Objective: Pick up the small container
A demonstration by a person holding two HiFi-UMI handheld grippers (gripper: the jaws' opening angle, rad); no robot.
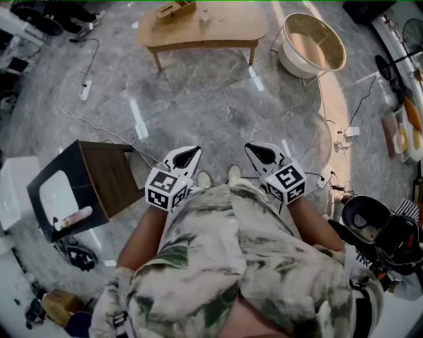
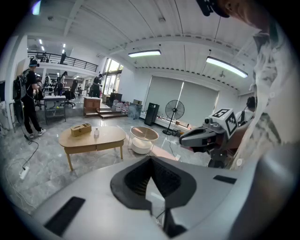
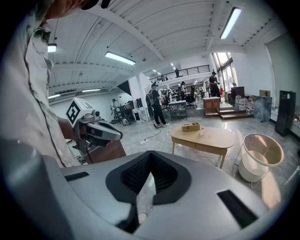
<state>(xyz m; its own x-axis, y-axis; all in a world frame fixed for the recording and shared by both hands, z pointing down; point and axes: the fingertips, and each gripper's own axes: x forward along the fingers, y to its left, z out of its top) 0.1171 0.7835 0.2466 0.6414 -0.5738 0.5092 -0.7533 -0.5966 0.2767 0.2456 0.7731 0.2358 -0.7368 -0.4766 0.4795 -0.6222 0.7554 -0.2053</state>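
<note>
Closest to the head camera is the person's patterned shirt [image 1: 251,264], and just beyond it the two forearms hold the grippers side by side over the grey marble floor [image 1: 198,99]. Both point forward toward the bench [image 1: 218,30]. The left hand-held gripper [image 1: 190,156] has its dark pads pressed together with nothing between them, and the right hand-held gripper [image 1: 256,152] is likewise fully closed and empty; each gripper view shows only a sliver of floor below the meeting pads. The small container [image 1: 205,16] stands well ahead of both grippers on the oval wooden bench, just beside a wooden box [image 1: 175,10]. It is upright with its long axis vertical, though it is too small to make out more. From the left gripper view the container [image 2: 96,133] sits to the right of the box, and that view alone shows a standing fan [image 2: 174,111] against the far wall, plus the right gripper from the side. Only the head view takes in the dark side table [image 1: 99,178] by the person's left leg and the cables on the floor. A round white tub [image 1: 310,46] beside the bench appears in all three views, and people stand at desks far behind in both gripper views.
</note>
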